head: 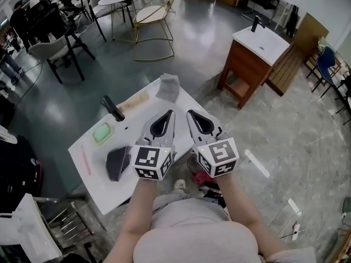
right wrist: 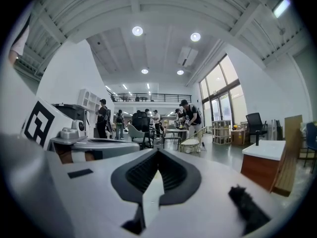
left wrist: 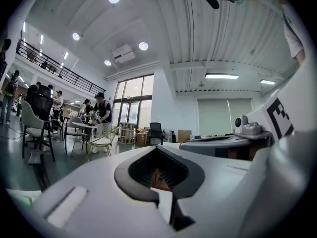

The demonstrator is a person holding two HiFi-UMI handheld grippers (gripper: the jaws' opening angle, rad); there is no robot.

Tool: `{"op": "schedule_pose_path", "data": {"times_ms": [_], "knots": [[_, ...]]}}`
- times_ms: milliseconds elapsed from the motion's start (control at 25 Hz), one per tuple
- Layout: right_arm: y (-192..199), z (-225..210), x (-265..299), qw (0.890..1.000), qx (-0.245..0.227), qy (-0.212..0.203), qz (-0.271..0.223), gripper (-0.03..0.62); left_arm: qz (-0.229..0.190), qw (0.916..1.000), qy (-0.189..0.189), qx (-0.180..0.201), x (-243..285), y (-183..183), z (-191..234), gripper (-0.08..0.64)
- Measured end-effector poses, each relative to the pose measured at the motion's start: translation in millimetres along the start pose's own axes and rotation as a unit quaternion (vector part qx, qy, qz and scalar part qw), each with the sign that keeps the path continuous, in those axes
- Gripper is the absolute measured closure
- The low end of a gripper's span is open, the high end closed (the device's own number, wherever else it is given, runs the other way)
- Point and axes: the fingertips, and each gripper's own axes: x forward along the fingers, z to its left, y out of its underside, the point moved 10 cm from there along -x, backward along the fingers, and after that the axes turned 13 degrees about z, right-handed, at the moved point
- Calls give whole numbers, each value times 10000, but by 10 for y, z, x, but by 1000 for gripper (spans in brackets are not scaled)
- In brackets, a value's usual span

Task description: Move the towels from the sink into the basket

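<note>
Nearest, two bare forearms reach forward over a pale grey garment; each hand carries a smooth grey plastic tool with a cube of black-and-white square markers at its rear. The left tool [head: 169,114] [left wrist: 157,150] and the right tool [head: 191,114] [right wrist: 157,152] lie side by side, pointing level across the bench. Each has ribbed black pads that bow into a leaf shape and meet at the tips; both are clenched with nothing between the pads.

Beneath them stands a white, flat-topped rectangular bench [head: 140,122], set cornerwise to the head view; its near corner is hidden by the tools and arms. On its left part lie a dark grey rounded object [head: 117,162], half covered by the left cube and hard to identify; a thin pink stick [head: 85,160]; a pale green rounded-rectangle dish [head: 102,132]; a black angular tap-like piece [head: 112,108]; and a light wooden strip [head: 134,103].

The crumpled light grey cloth towel [head: 168,87] sits on the bench's far corner, soft and folded on itself, well apart from both tools; neither gripper view shows it.

Farther right stands a brown wooden cabinet with a white basin top [head: 258,48] [right wrist: 265,165] and a small black tap; beyond, a gold wire-frame chair [head: 156,21] on a glossy grey floor; people around the far tables are small and blurred.
</note>
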Motion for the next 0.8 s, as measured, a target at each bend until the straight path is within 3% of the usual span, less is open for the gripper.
{"op": "schedule_pose_path", "data": {"times_ms": [440, 800], "knots": [[9, -106, 584, 9997, -182, 43, 185, 574, 90, 9999, 24, -140, 228, 124, 400, 555], [64, -299, 1135, 9972, -322, -161, 659, 574, 177, 9994, -78, -303, 434, 200, 656, 555]]}}
